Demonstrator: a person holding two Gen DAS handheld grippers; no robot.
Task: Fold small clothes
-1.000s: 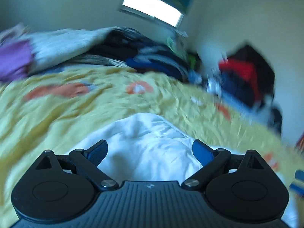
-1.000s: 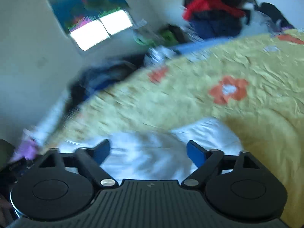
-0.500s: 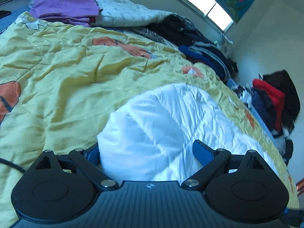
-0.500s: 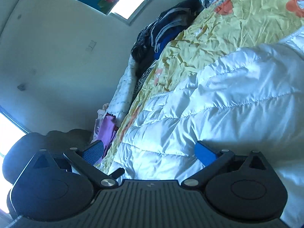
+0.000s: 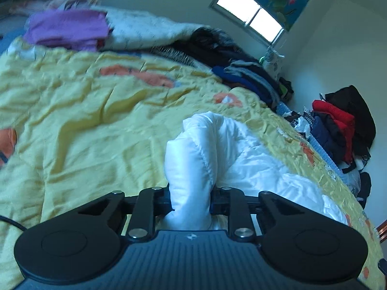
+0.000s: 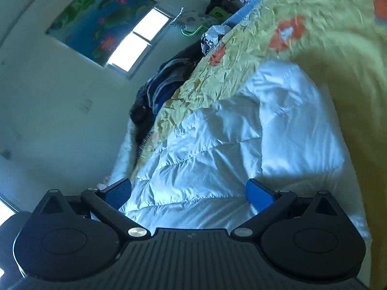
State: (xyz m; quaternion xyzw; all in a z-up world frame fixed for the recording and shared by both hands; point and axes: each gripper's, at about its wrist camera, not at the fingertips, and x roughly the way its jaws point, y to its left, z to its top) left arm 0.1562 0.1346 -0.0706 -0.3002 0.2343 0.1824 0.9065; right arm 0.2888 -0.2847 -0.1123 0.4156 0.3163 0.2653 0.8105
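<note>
While the white quilted garment (image 5: 254,159) lies spread on the yellow flowered bedspread (image 5: 84,111) of the bed, the left gripper (image 5: 191,200) has just been closing its jaws, which now pinch a bunched fold of that garment at its near left edge. The right gripper (image 6: 188,191) has its jaws spread wide, one to each side of the garment's near part, its pads (image 6: 258,194) pressing on nothing. Piles of dark clothes (image 5: 241,72) sit along the bed's far edge under the window (image 5: 249,17).

A bright window (image 5: 249,17) lights pale walls (image 5: 338,48) above the yellow-quilted bed (image 5: 84,120).
</note>
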